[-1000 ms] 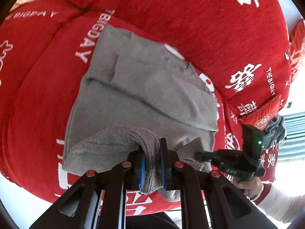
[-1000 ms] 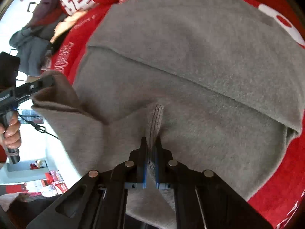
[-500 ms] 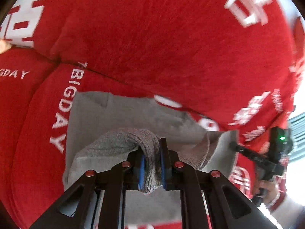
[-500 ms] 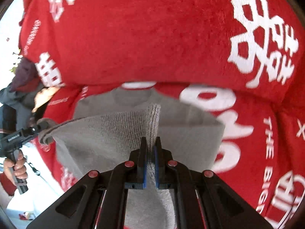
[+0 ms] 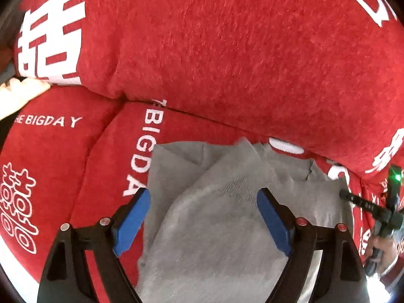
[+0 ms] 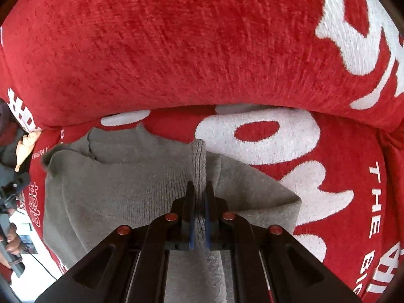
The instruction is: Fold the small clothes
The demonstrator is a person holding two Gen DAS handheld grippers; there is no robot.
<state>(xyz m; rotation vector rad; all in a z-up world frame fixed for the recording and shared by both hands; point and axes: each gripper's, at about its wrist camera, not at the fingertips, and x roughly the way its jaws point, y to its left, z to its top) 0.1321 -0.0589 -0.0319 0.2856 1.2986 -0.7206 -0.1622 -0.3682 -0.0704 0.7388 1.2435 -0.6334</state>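
A small grey knitted garment (image 5: 217, 217) lies folded on a red sofa seat (image 5: 101, 166). My left gripper (image 5: 203, 197) is open, its blue pads (image 5: 131, 217) spread wide just above the folded cloth and holding nothing. My right gripper (image 6: 199, 189) is shut on the garment's ribbed hem (image 6: 198, 161), pinched upright between the jaws over the garment (image 6: 121, 189). The right gripper also shows at the far right of the left wrist view (image 5: 373, 207).
The red back cushion (image 5: 227, 50) with white characters rises right behind the garment. The seat cushion (image 6: 328, 189) carries white lettering. The sofa's front edge and a bright floor lie at the lower left of the right wrist view (image 6: 27, 247).
Both grippers carried the hem forward over the garment toward the back cushion. My left gripper has opened and let the hem go; the right stays shut on it.
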